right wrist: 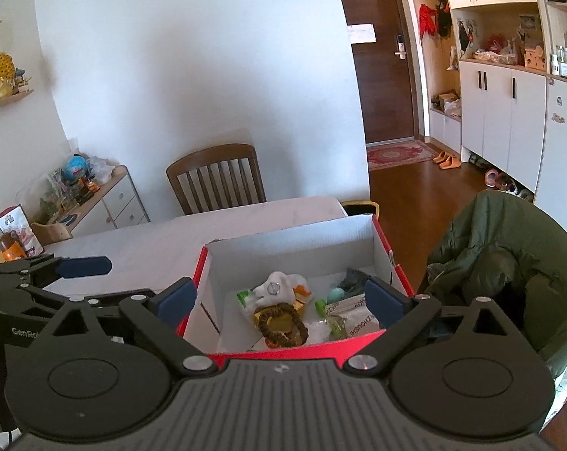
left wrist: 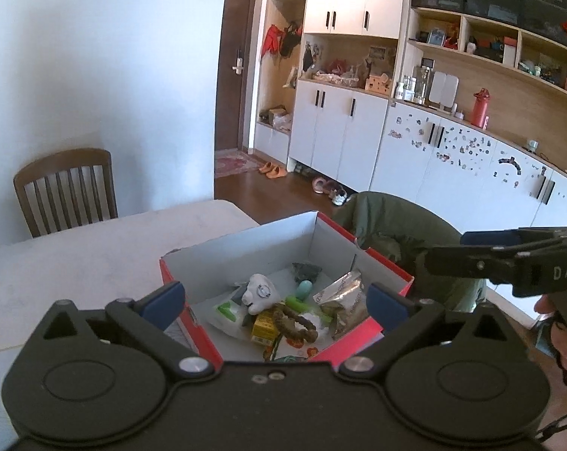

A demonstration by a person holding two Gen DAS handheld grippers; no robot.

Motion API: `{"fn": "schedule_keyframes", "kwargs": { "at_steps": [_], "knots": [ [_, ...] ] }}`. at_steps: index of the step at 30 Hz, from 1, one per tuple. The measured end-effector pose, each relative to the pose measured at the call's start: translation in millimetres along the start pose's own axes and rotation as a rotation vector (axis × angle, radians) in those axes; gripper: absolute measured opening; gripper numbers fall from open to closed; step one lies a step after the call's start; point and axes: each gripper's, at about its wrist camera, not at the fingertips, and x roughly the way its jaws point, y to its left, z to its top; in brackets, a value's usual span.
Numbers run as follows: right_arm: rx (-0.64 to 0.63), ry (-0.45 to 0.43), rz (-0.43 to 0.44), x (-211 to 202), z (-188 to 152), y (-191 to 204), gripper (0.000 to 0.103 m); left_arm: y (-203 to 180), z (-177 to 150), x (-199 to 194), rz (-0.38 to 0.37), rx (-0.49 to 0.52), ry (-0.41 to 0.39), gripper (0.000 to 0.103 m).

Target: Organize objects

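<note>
A red cardboard box (left wrist: 385,267) (right wrist: 396,263) with a white inside stands on the pale table (left wrist: 95,248) (right wrist: 152,248). Inside lie a white toy (left wrist: 259,293) (right wrist: 274,289), a brown bead bracelet (left wrist: 294,325) (right wrist: 281,325), a yellow packet (left wrist: 264,327), a silver foil pouch (left wrist: 345,293), a teal egg-shaped piece (left wrist: 305,288) (right wrist: 336,295) and a green-and-white packet (left wrist: 229,310). My left gripper (left wrist: 276,302) hovers open above the box's near end, holding nothing. My right gripper (right wrist: 281,300) is open above the same box and empty. Each gripper appears at the edge of the other's view.
A wooden chair (left wrist: 65,188) (right wrist: 217,178) stands behind the table. A green jacket (left wrist: 392,225) (right wrist: 501,259) drapes over a seat right of the box. White cabinets (left wrist: 340,131) line the far wall. A low drawer unit with toys (right wrist: 103,195) sits at the left.
</note>
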Motion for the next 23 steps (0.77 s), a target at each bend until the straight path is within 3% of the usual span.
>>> {"fn": "schedule_keyframes", "kwargs": {
  "at_steps": [23],
  "knots": [
    [0.041, 0.03, -0.041, -2, -16, -8, 0.098, -6, -11, 7, 0.003, -0.03, 0.029, 0.102]
  ]
}}
